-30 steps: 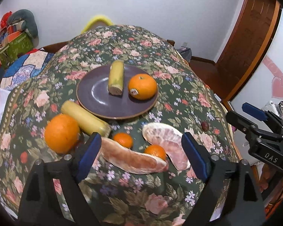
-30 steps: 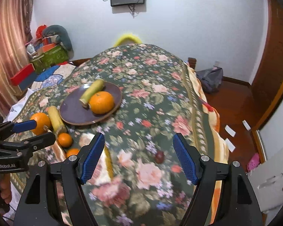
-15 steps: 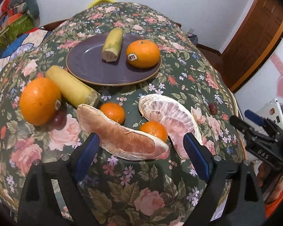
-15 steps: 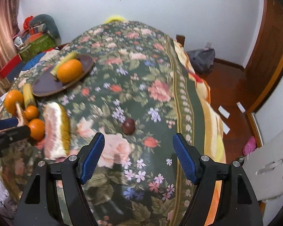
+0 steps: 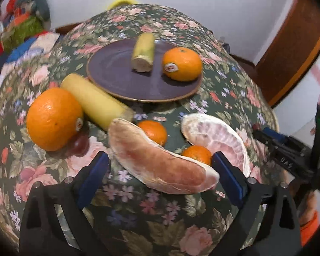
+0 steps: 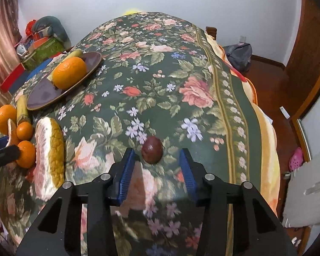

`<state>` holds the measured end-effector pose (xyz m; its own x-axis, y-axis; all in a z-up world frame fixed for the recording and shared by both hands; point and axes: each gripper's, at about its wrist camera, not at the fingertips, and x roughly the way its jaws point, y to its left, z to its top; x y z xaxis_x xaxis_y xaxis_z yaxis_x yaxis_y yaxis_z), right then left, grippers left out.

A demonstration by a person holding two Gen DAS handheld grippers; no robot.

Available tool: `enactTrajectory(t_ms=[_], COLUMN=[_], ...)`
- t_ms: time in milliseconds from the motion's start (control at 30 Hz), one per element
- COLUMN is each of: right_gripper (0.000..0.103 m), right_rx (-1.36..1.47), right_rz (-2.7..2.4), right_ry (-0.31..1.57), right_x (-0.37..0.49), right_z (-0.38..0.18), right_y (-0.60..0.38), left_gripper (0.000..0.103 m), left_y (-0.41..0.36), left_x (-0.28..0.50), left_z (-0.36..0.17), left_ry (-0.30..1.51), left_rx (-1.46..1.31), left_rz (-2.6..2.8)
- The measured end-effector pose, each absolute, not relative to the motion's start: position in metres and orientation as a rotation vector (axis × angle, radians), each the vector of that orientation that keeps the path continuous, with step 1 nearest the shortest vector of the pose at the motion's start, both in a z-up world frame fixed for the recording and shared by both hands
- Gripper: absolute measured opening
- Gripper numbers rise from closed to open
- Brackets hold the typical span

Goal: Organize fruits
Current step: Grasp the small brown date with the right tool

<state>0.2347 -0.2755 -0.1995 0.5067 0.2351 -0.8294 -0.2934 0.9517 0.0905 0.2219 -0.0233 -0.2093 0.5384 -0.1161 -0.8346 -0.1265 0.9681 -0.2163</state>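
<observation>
The right gripper [image 6: 156, 160] stands open, low over the flowered tablecloth [image 6: 181, 68], its blue pads either side of a small dark red fruit [image 6: 152, 152] without touching it. The left gripper [image 5: 160, 166] is open too, its jaws wide around the near end of a peeled pomelo wedge [image 5: 160, 164]. Just beyond lie two small tangerines [image 5: 153, 131], a second pomelo wedge [image 5: 219, 136], a yellow stalk piece [image 5: 96, 102] and a big orange [image 5: 53, 118]. Farther back, a purple plate [image 5: 117, 72] holds another stalk piece [image 5: 144, 52] and an orange [image 5: 182, 64].
</observation>
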Motion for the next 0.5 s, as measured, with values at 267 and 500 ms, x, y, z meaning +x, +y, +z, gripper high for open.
enactTrajectory(t_ms=[267, 500], right_gripper=[0.016, 0.014], right_rx=[-0.084, -0.063], right_rz=[0.329, 0.358], right_ry=[0.989, 0.972], right_x=[0.236, 0.228], right_z=[-0.199, -0.185], right_y=[-0.267, -0.263], left_gripper=[0.099, 0.099], left_y=[-0.009, -0.011], left_x=[0.22, 0.211], left_z=[-0.207, -0.197], left_ry=[0.989, 0.984], left_rx=[-0.283, -0.263], left_rz=[0.035, 0.031])
